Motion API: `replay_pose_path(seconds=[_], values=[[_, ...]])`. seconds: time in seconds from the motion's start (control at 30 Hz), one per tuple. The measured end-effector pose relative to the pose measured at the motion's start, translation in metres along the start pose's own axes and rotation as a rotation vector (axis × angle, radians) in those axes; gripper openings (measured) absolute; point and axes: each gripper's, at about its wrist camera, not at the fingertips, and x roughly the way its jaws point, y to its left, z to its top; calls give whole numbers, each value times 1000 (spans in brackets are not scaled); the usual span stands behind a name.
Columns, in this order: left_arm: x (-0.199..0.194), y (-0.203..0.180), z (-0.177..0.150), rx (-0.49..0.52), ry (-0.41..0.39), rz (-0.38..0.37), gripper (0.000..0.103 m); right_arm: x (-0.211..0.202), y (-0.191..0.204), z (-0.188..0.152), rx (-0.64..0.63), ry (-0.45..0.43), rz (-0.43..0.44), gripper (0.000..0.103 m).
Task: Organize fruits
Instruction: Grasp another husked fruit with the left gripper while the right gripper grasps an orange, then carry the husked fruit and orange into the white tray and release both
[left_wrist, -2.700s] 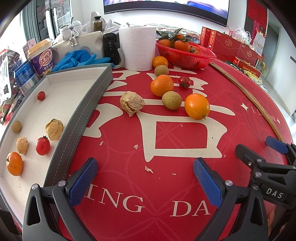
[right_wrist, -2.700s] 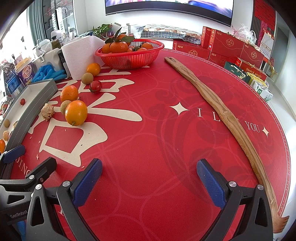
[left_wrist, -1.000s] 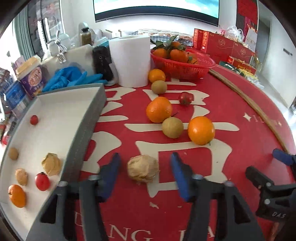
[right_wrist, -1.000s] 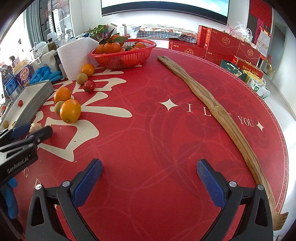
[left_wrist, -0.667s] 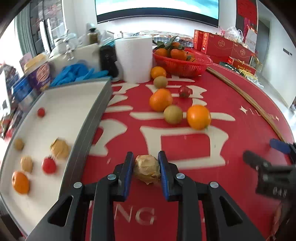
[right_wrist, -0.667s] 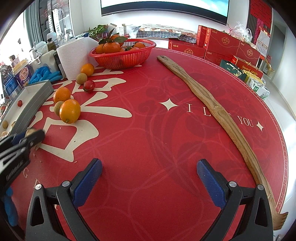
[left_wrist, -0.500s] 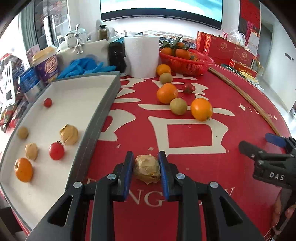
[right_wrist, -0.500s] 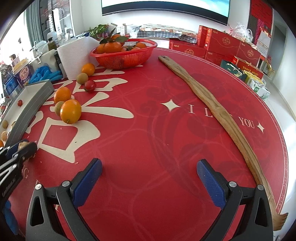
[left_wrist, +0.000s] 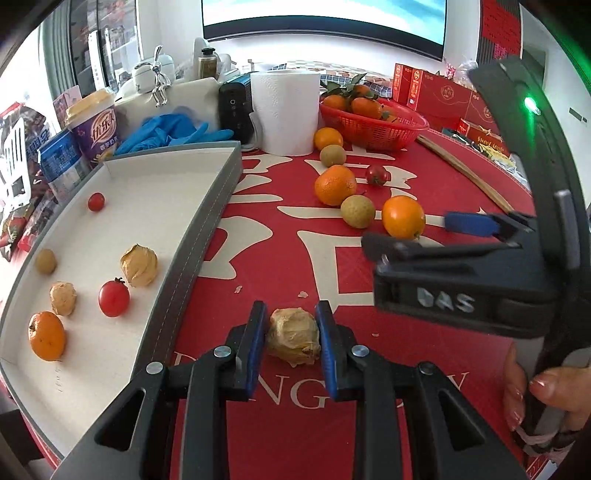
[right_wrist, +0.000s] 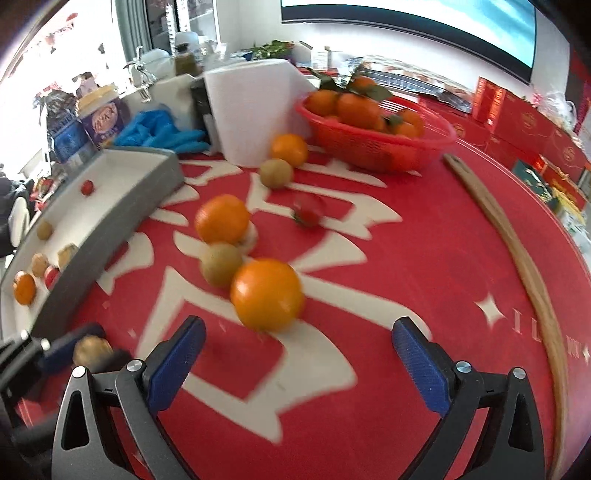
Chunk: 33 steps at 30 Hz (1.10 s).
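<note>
My left gripper (left_wrist: 291, 325) is shut on a tan papery husk fruit (left_wrist: 293, 336), held just above the red tablecloth beside the grey-rimmed white tray (left_wrist: 207, 221). The tray holds several fruits, among them an orange (left_wrist: 47, 335), a tomato (left_wrist: 113, 298) and another husk fruit (left_wrist: 139, 265). My right gripper (right_wrist: 297, 345) is open and empty, close in front of a large orange (right_wrist: 266, 293); it also shows in the left wrist view (left_wrist: 421, 232). More oranges (left_wrist: 335, 184), brown round fruits (left_wrist: 357, 211) and a tomato (left_wrist: 376, 174) lie loose on the cloth.
A red basket of oranges (left_wrist: 373, 125), a paper towel roll (left_wrist: 286, 110), blue gloves (left_wrist: 173, 129) and cups stand at the back. A long wooden stick (right_wrist: 517, 258) lies on the right. Red boxes (right_wrist: 524, 122) line the far edge.
My left gripper closed on the husk fruit and drew it back toward the tray's near end. My right gripper swung left and forward to the large orange.
</note>
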Motion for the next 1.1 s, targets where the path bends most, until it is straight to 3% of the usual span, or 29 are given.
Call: replay_pose_path(seconds=[0.07,0.1,0.13,0.17,0.47,0.6,0.83,1.1], values=[[0,0,0,0,0,1,29,0,7,3,-25,-17,-26,67],[0,0,0,0,0,0,29,0,9,5,-33,-23,-29,60],[0,0,0,0,0,0,29,-2,9,5,-35,-29,-18,43],[0,0,0,-1,0,-1,29,-1,10,7,-33,-31,-16,36],[-3,8,-1,-39,-2,-43,29,-18,-26,-7,126,14,109,36],[-13,15,-2,-76,-6,-97,28,-26,-43,-13,204,48,146,36],[-39,32,4,-99,-69,-79,28,-37,-44,-15,224,41,168,36],[-56,74,10,-162,-127,2,28,-33,-19,-6,179,53,190,36]])
